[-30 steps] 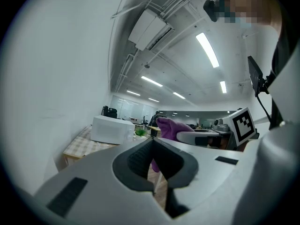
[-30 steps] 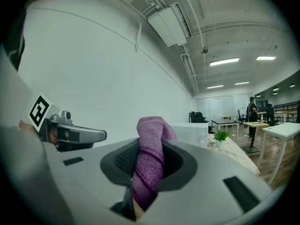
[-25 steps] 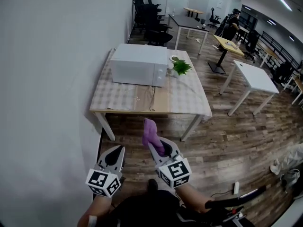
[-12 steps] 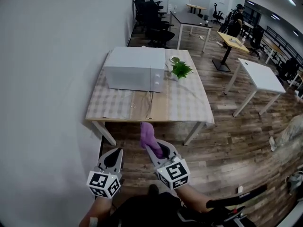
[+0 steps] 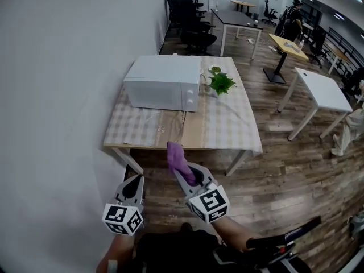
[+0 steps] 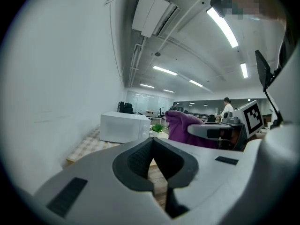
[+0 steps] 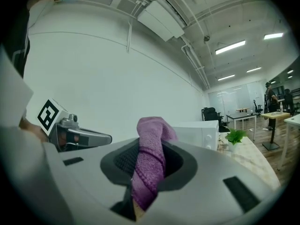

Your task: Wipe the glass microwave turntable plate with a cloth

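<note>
You hold both grippers low at 6 o'clock in the head view, side by side, noses aimed toward 12 at the counter [image 5: 227,131], which stands well apart ahead of you. Your left gripper [image 5: 136,181] sits toward 7 o'clock, its fingers pressed together with nothing between them. Your right gripper [image 5: 190,174] is just beside it, a little further forward, fingers clamped on the purple cloth [image 5: 177,158].

Cloth: bunched into a narrow roll, long axis in line with the fingers. Its free end sticks out past the tips and leans toward 11 o'clock, over the wooden floor [image 5: 273,169], clear of the counter.

On the counter: white microwave [image 5: 162,84] at the far left, 11 o'clock, door face toward you. Small green plant [image 5: 220,83] just beside its right end, 1 o'clock. A checked covering lies over the top.

Count: two grippers, one cloth, one microwave, one plant.
</note>
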Motion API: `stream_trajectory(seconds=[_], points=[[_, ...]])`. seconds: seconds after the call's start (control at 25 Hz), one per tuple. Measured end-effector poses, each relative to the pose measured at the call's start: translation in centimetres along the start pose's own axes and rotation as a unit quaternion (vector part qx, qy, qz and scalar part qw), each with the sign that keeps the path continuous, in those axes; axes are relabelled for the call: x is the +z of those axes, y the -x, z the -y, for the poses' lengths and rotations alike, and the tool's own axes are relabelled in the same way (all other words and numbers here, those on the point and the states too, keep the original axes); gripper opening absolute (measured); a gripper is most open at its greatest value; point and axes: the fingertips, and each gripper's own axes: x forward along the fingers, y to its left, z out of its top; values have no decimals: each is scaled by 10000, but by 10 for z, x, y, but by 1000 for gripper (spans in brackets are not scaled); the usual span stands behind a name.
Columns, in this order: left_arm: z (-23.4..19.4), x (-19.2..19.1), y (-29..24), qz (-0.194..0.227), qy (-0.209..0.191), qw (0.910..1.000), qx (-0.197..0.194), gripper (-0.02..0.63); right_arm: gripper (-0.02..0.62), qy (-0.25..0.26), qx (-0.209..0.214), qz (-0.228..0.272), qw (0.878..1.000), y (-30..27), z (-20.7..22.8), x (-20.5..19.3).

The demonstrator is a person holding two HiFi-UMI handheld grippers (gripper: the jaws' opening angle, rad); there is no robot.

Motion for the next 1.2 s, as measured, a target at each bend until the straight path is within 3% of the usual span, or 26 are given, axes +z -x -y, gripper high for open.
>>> stream_trajectory(seconds=[0.36, 0.48, 0.68, 1.2], points=[[-6, 7, -27, 47, -67, 9996, -271, 8, 89, -12, -27, -67, 10000, -24, 15, -3], [-21, 11, -41, 150, 9, 9997, -200, 8, 91, 56, -121, -114, 9998, -35, 22, -3], [-46, 17, -72, 174, 18, 9981, -596, 8, 91, 101, -404, -203, 9989, -70, 39, -5], [-140, 37, -131, 239, 140, 9951, -947, 8, 91, -70, -859, -508, 9950, -169, 63, -9]])
